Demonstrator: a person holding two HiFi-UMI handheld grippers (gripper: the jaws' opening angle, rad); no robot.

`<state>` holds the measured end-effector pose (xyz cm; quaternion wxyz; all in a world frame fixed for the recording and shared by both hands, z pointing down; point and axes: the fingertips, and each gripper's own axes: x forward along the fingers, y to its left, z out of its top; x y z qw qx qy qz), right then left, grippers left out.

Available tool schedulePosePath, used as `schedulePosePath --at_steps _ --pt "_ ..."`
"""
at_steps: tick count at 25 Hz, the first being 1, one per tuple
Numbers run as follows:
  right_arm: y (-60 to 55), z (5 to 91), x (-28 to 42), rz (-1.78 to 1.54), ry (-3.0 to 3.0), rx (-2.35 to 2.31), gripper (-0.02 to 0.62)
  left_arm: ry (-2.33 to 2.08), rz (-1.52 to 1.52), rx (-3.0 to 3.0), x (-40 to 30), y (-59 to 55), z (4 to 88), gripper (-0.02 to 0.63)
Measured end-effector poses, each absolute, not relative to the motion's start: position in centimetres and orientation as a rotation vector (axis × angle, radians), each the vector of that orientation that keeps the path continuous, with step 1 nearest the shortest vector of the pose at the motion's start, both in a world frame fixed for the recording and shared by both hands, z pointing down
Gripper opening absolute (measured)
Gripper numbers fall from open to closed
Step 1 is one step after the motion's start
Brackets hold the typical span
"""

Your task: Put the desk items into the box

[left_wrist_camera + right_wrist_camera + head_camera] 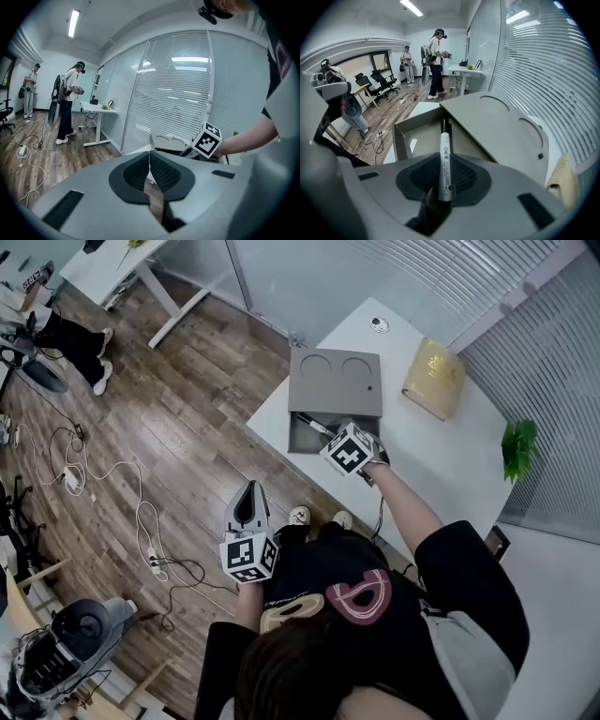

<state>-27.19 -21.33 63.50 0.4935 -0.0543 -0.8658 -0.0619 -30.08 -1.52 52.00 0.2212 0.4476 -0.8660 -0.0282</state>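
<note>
The right gripper is clamped on a slim white marker pen with a black cap and black print along its barrel. The pen lies lengthwise between the dark ribbed pads, and its black end sticks out past the jaws. That end hangs over the open front compartment of the flat grey box. Whether it touches the inside of the box cannot be told. The box sits at the near corner of the white desk, and its grey lid panel with two round recesses stands behind the open compartment. The compartment's floor looks bare in the right gripper view. Further along the desk, well apart from the box, lies a tan padded packet, and a small green plant shows at the desk's far side. The left gripper is held off the desk, above the wooden plank floor, where pale cables trail. Its jaws are together at the tips with nothing between them.
</note>
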Motion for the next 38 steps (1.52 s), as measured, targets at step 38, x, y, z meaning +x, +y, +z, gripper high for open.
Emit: schedulePosePath --at_steps 38 --pt "-21.7 57.9 -26.0 0.220 -2.371 -0.003 0.158 -2.337 -0.074 1.327 -29.0 -4.7 52.5 0.018"
